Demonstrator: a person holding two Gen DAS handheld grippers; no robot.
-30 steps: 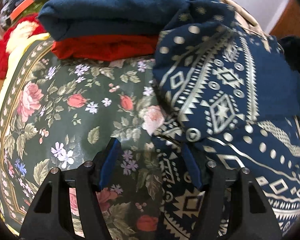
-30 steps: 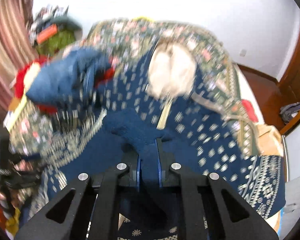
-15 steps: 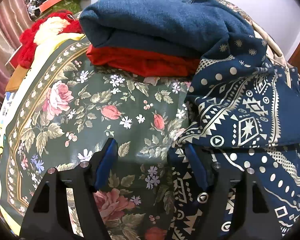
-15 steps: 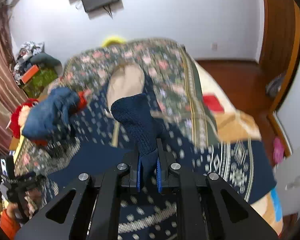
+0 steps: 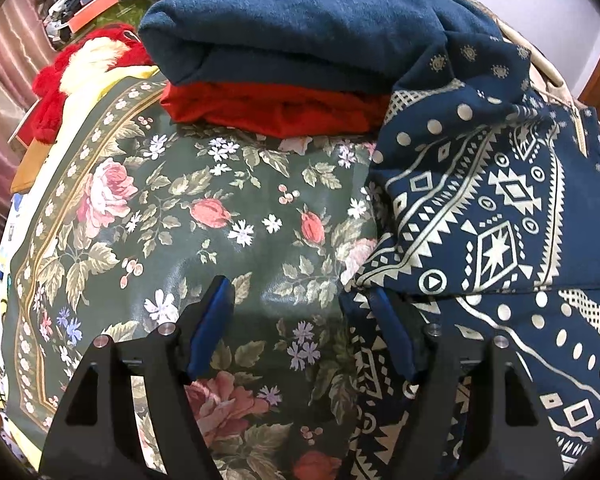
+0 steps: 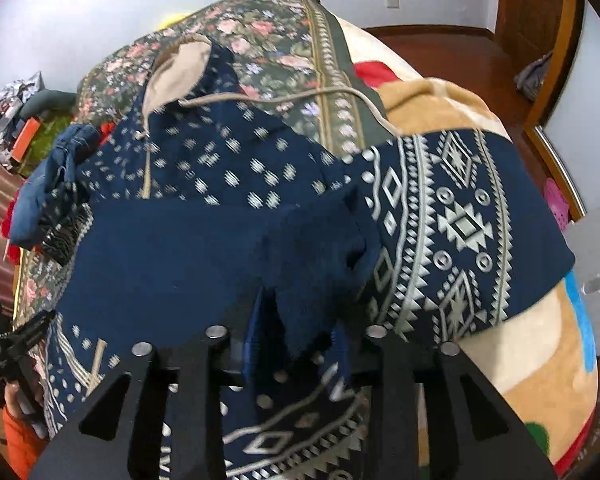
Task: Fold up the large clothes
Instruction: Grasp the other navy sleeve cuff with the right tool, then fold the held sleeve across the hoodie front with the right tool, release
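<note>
A navy hooded garment (image 6: 228,184) with a cream geometric print lies spread on a bed, directly ahead of and beneath both grippers. One sleeve is folded across the body, and its plain dark knit cuff (image 6: 320,248) sits loosely between the blue pads of the right gripper (image 6: 296,344). That gripper was pinching the cuff and carrying it a moment ago; its jaws have just been opening, and they now stand partly apart with the cloth slack between them, not squeezed. This looks like the release that ends the sleeve fold, so the next fold can likely begin once the cuff drops clear. The left gripper (image 5: 300,320) hangs spread wide and empty just at the garment's left edge, its right pad over the printed cloth and its left pad over bare bedding. It has widened slightly and barely shifted. The floral bedspread (image 5: 204,216), dark green with pink roses, covers the bed. Beyond the left gripper sits a stack of folded clothes (image 5: 284,52), blue over red. Further off to the right of the right gripper are a tan blanket (image 6: 540,340), a wooden floor and pale walls.
</note>
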